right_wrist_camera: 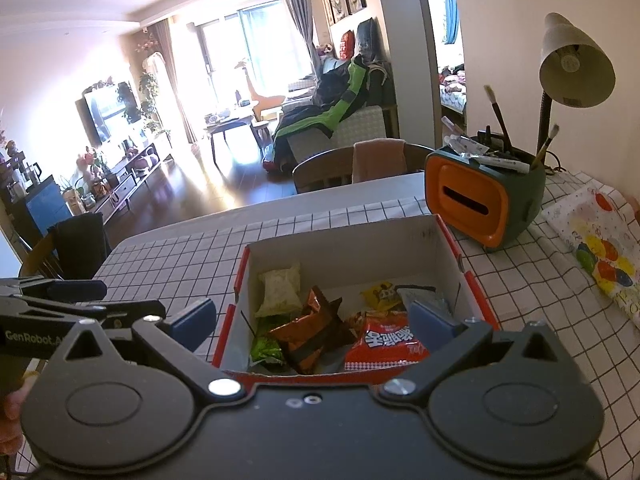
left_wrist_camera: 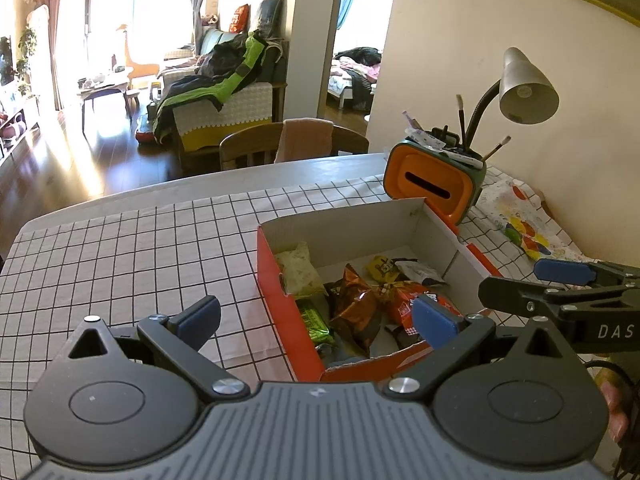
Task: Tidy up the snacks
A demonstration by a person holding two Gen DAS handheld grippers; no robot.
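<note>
Strong daylight pours through the living-room windows [right_wrist_camera: 248,40], which are blown out to white, and throws glare across the dark wooden floor [left_wrist_camera: 52,168]. The near table [left_wrist_camera: 132,248] is softly, evenly lit, with mild shadow inside the cardboard box [right_wrist_camera: 348,248]. Both fisheye views bend straight lines toward the edges, the right wrist view darkens at its corners, and fine detail is slightly soft.
</note>
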